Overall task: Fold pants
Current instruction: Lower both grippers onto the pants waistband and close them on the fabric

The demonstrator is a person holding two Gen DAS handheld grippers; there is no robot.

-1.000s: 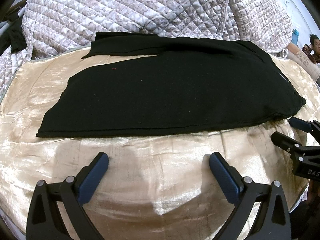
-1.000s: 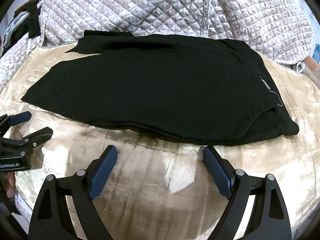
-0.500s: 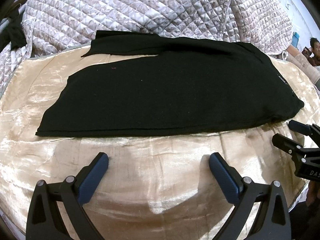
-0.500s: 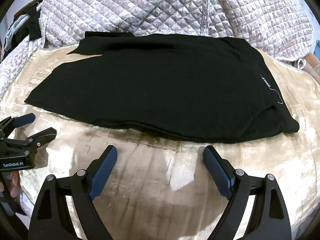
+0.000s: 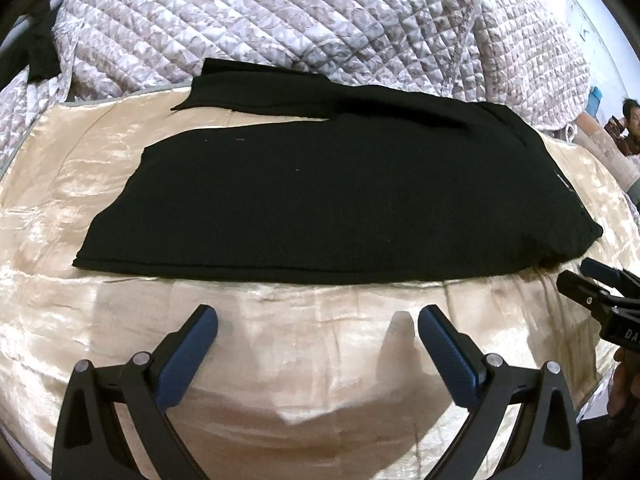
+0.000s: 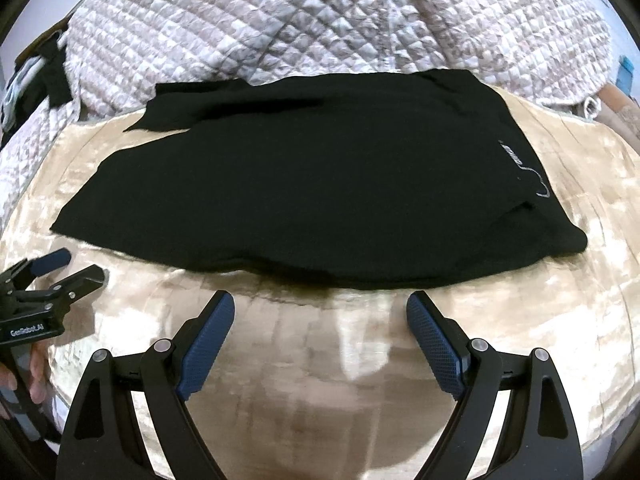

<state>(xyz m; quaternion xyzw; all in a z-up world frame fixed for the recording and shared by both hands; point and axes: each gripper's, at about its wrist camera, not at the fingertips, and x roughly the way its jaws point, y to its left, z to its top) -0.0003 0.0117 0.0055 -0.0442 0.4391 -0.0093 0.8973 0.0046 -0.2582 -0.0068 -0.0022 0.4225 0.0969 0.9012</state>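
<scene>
A quilted cover (image 5: 280, 28) with a pale diamond pattern is piled at the far side of the bed and fills the top of both views. In front of it lies a shiny golden sheet (image 5: 320, 360), which covers the near part of the bed and shows many small wrinkles. The black pants (image 5: 340, 200) are spread flat on this sheet, across the middle of it, with the waist end at the right and the two legs reaching to the left; the far leg touches the edge of the quilted cover, and a narrow strip of golden sheet shows between the two legs at the left. A small pale print (image 6: 516, 160) is on the pants near the waist. The left hand-held gripper (image 5: 318, 320) hangs over the bare sheet just in front of the near edge of the pants, with its blue-padded fingers wide apart and nothing between them. The right hand-held gripper (image 6: 320, 308) is just in front of the same edge, further to the right, also spread wide and empty.
</scene>
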